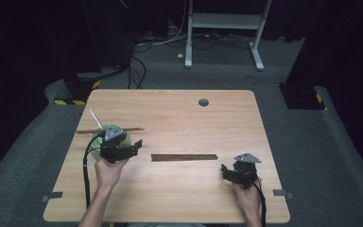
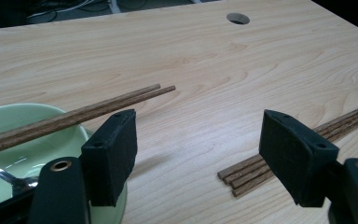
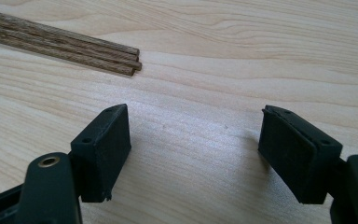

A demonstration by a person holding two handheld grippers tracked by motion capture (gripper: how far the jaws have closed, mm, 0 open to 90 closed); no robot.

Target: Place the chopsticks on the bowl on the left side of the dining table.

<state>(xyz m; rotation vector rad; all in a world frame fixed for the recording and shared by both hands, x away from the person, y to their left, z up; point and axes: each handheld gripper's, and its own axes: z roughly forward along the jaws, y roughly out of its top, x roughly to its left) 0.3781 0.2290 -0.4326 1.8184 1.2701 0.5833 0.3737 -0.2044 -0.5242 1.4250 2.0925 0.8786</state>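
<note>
The bundle of chopsticks (image 1: 184,157) lies flat on the bare worktop (image 1: 194,118), its long axis running left to right between our two hands. Our left gripper (image 1: 133,146) is nearer its left end; in the left gripper view the sticks (image 2: 298,144) pass just behind one finger, off to the side rather than in the gap. Its fingers (image 2: 112,154) stand wide and released, grasping nothing. A second pair of chopsticks (image 1: 111,129) rests across the rim of the green bowl (image 1: 97,137), with a metal spoon (image 1: 95,119) leaning in it. Our right gripper (image 1: 227,171) sits by the bundle's right end, fingers (image 3: 103,149) equally spread and empty, the stick tips (image 3: 126,60) ahead and to one side. The bowl is largely covered by our left hand, and how many sticks make the bundle we cannot count for certain.
</note>
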